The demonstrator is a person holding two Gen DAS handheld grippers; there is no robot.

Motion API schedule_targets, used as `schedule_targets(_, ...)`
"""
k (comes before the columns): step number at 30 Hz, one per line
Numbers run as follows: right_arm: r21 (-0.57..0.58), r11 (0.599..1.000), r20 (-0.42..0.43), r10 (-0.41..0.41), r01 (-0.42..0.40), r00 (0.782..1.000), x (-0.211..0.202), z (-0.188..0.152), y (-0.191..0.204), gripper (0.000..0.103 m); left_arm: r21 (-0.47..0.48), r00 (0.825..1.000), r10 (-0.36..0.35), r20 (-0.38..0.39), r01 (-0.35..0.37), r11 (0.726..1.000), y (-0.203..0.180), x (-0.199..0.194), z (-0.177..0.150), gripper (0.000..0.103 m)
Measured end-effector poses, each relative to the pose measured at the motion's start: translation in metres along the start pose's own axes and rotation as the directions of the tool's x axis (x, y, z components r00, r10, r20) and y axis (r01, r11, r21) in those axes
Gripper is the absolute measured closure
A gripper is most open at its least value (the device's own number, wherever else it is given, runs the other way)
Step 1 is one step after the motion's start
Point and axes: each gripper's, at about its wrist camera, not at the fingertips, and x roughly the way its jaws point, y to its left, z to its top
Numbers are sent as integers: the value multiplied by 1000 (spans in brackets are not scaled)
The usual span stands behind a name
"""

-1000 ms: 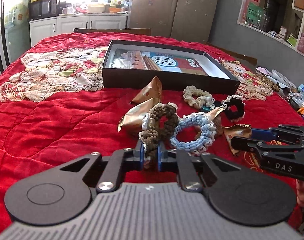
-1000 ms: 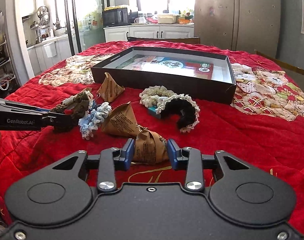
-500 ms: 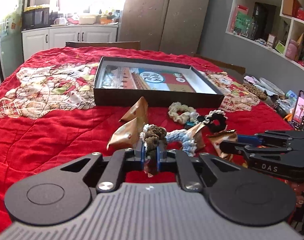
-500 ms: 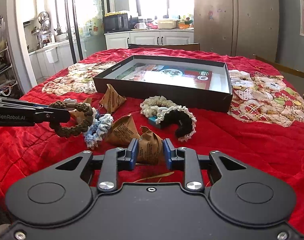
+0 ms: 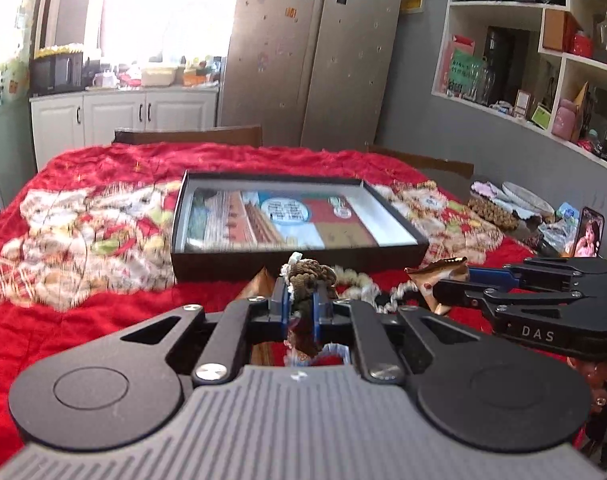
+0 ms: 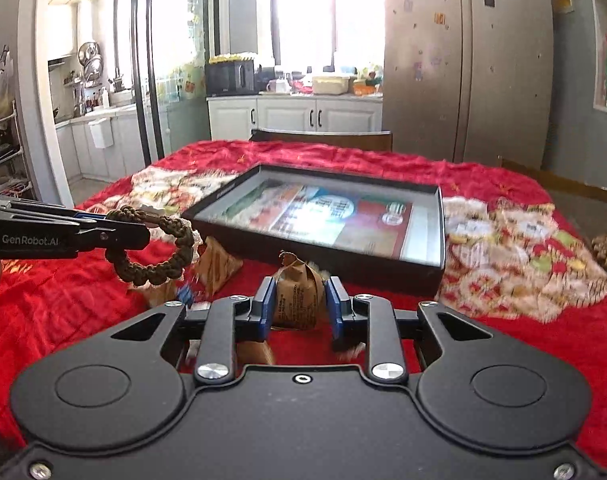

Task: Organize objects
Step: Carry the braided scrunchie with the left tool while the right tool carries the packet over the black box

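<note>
The brown braided scrunchie (image 6: 155, 246) hangs as a loop from the left gripper (image 5: 301, 306), whose jaws are pressed tight on its band. The brown paper packet (image 6: 297, 296) sits pinched between the blue pads of the right gripper (image 6: 297, 306); those jaws were closing on it within the last second. A second ago both pieces lay on the red quilt (image 5: 83, 304) among the pile; now both are lifted clear of it, and the pile has dropped low in both views.

Straight ahead of each gripper lies the black shallow box (image 6: 383, 258), its near wall facing them and its printed floor bare. To the left gripper's left the quilt is open.

Under the grippers, the remaining packets (image 6: 219, 266) and scrunchies (image 5: 363, 286) are largely covered by the gripper bodies. Motion blur smears the quilt pattern and the box print. The right gripper's body is cut off at the left view's right edge.
</note>
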Motion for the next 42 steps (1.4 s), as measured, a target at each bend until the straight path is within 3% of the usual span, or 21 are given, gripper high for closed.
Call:
schedule_targets(16, -11, 997, 77, -74, 75, 994, 45, 63, -20, 77, -18, 993, 40, 112, -38, 999, 15, 39, 58, 89)
schedule_targets(42, 7, 994, -10, -108, 108, 994, 163, 82, -53, 77, -50, 998, 41, 50, -38, 998, 28, 139, 81, 89)
